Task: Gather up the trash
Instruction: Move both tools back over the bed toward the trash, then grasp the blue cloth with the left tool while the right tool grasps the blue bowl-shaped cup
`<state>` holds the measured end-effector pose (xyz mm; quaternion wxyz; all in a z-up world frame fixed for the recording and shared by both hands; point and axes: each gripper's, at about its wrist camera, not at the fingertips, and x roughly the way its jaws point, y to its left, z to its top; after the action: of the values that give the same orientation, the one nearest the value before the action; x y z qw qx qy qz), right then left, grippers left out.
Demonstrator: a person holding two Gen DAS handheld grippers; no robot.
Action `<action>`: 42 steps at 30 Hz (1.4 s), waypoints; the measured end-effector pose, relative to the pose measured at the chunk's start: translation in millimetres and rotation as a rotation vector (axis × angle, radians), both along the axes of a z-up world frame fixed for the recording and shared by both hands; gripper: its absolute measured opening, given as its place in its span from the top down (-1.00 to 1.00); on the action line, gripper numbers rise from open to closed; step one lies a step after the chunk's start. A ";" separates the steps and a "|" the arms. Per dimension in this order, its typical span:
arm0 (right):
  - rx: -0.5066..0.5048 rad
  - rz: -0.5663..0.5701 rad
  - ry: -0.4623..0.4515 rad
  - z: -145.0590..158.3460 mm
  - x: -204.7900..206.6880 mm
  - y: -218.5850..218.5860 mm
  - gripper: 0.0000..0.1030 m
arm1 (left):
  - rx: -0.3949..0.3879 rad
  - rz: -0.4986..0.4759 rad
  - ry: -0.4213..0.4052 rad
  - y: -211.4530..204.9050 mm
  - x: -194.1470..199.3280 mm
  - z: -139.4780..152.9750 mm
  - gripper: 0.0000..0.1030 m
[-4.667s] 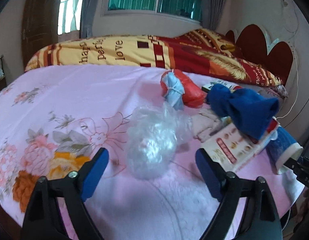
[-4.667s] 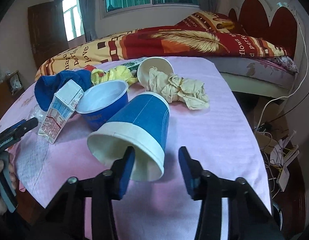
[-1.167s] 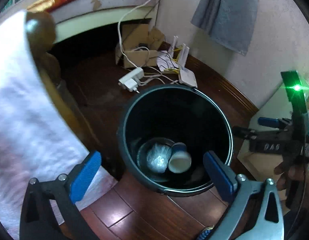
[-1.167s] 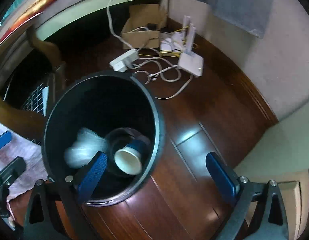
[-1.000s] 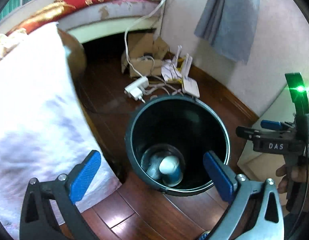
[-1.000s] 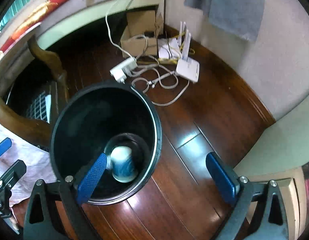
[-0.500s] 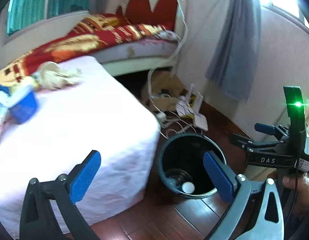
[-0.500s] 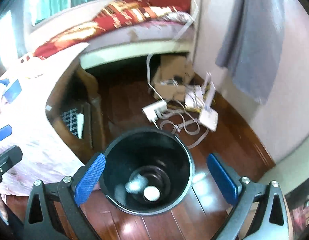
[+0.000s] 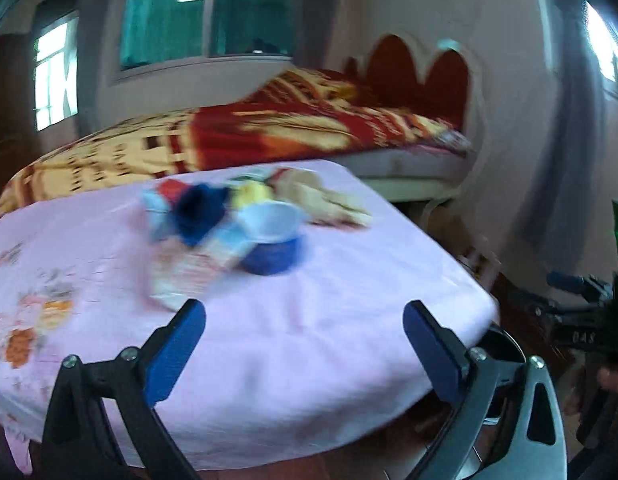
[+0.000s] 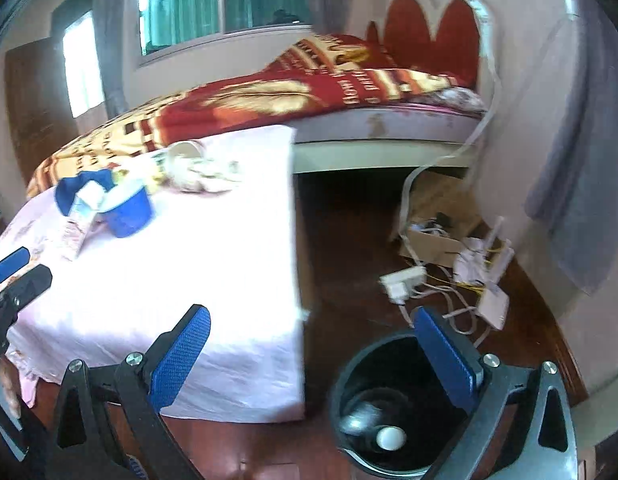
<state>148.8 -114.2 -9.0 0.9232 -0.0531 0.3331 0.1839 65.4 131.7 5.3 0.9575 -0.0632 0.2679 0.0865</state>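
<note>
Jaws of left gripper [image 9: 303,332] closing, empty; trash pile [image 9: 229,224] blurred.

A bed [image 10: 349,92] with a red and gold blanket stood under a green-tinted window [image 10: 221,4], its scalloped red headboard [image 10: 433,32] against a pale wall. Dark wooden floor [image 10: 349,248] ran beside a pink-clothed counter [image 10: 197,264].

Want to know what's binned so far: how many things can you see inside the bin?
2: a cup with its white end up at the bottom of the bin, and a blurred pale lump beside it. More may be hidden.
</note>
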 end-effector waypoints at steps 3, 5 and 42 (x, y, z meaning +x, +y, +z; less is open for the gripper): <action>-0.019 0.062 -0.060 3.8 -2.7 36.5 -1.00 | -0.013 0.051 0.003 28.9 1.9 -1.1 -0.82; -0.028 0.089 -0.060 6.6 -1.3 57.1 -1.00 | -0.014 0.076 -0.004 41.7 3.6 -0.2 -0.82; 0.066 0.220 0.019 -9.4 79.1 152.9 -0.25 | -0.159 0.105 0.032 146.7 55.0 -16.7 0.80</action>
<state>228.0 38.8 -18.4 0.8955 -0.0569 0.3280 0.2954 120.5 278.3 -11.4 0.9392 -0.1517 0.2853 0.1161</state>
